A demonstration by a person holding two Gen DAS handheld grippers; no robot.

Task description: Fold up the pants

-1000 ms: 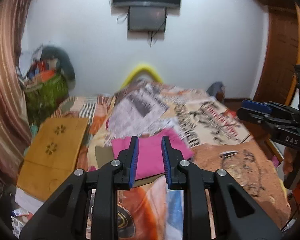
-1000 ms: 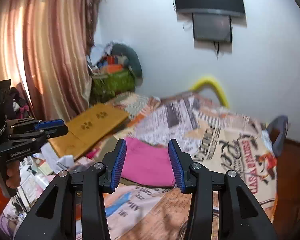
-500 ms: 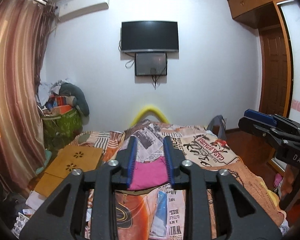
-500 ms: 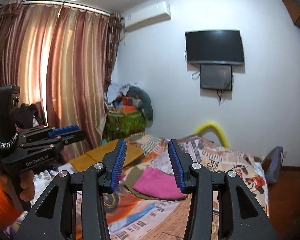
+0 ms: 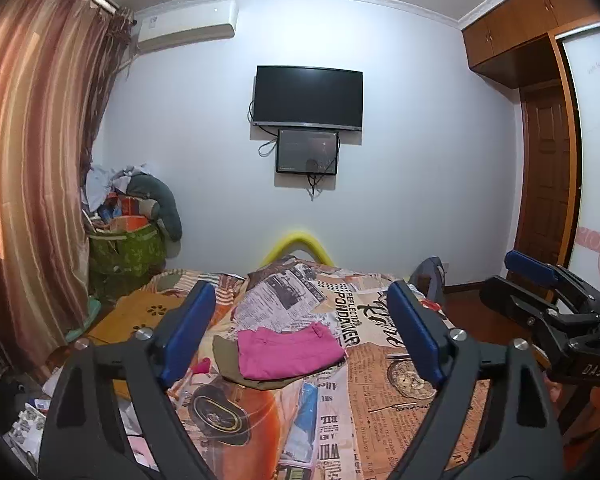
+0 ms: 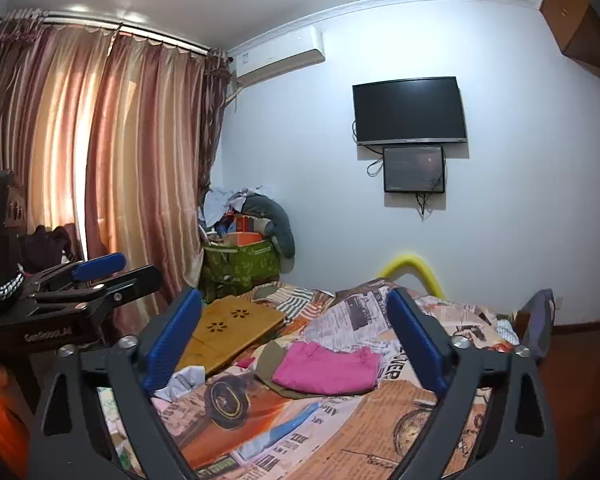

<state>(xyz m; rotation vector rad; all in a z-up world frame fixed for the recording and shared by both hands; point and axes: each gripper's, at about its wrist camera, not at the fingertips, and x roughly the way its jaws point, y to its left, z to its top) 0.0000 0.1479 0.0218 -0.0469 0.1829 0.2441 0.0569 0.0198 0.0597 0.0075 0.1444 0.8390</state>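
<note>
room: bedroom, white wall (image 5: 412, 184), striped curtain (image 5: 28, 184) at left, tv (image 5: 307, 97) with a smaller screen (image 5: 307, 151) under it, wooden door (image 5: 548, 184) at right.
surface: bed (image 5: 380, 392) under a newspaper-print cover; wooden lap tray (image 6: 230, 330) on its left side.
hidden / cut off: near end of the bed is blocked by both grippers' black frames; olive cloth (image 5: 226, 356) is mostly covered by the pink pants, its kind cannot be told; pile in the left corner above the green bag (image 5: 126, 254) is too jumbled to sort out.
left gripper (image 5: 302, 336): raised above the bed, jaws spread wide, nothing between them.
pants (image 5: 290, 350): pink, folded into a flat rectangle, lying mid-bed on top of the olive cloth, well apart from both grippers; waistband edge at the far side.
right gripper (image 6: 296, 342): raised above the bed, jaws spread wide, holding nothing.
</note>
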